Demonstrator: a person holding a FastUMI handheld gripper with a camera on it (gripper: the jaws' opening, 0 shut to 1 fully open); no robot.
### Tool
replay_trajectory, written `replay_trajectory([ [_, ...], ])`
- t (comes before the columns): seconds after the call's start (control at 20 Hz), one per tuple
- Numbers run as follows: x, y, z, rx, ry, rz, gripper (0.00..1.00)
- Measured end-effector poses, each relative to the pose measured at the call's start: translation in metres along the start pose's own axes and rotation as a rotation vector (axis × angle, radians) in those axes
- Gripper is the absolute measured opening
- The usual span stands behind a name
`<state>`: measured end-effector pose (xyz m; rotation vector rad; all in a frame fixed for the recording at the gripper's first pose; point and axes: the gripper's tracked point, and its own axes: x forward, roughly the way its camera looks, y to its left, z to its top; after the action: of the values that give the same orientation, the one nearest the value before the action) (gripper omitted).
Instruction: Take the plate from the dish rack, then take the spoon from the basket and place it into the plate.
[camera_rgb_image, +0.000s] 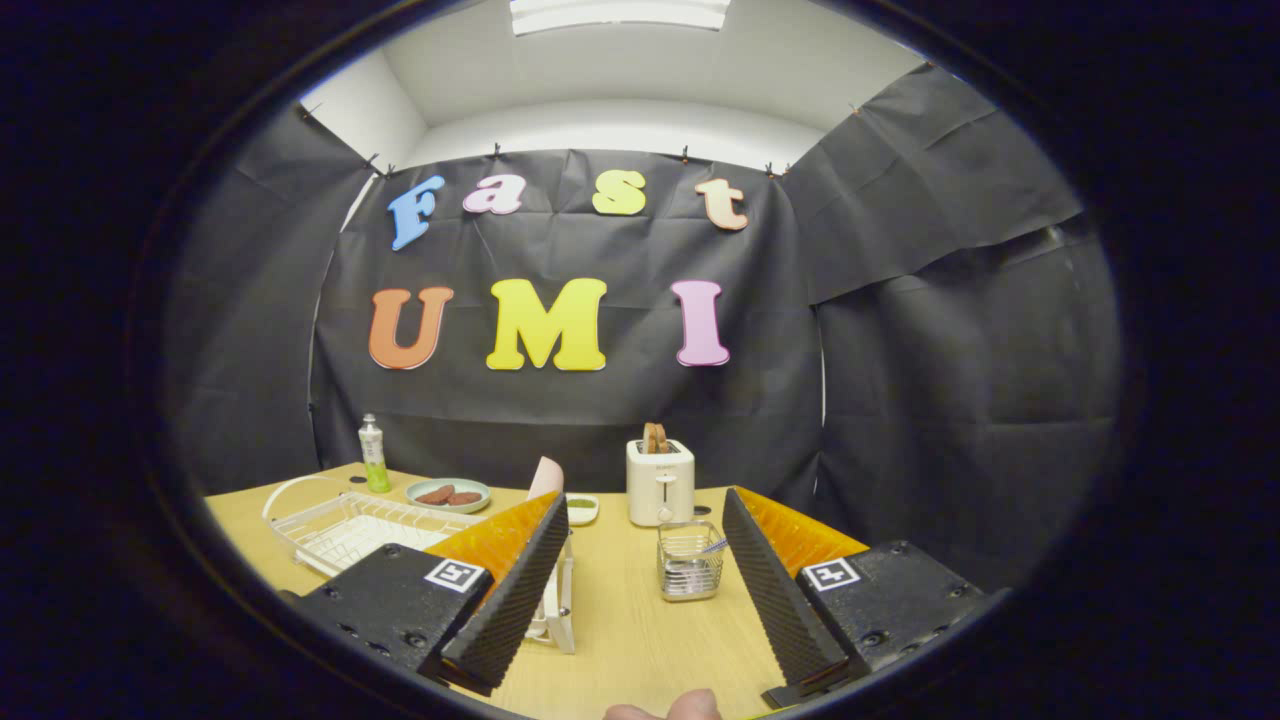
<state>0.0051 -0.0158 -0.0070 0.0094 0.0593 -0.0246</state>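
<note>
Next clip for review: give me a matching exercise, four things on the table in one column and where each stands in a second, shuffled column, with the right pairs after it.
The tool is open, nothing between its fingers.

Things:
1. toaster
2. wire basket
3. green bottle
4. pink plate

Places:
A. upright in the dish rack, behind one finger
B. far corner of the table, beside the white wire tray
C. between the fingers, nearest of the four
D. at the table's back edge, toast in its slot

Pairs: 1-D, 2-C, 3-B, 4-A
</note>
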Motion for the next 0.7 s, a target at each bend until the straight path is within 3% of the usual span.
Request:
replay_trajectory([
  [0.7, -0.001, -0.021, 0.006, -0.050, 0.053, 0.007, 1.00],
])
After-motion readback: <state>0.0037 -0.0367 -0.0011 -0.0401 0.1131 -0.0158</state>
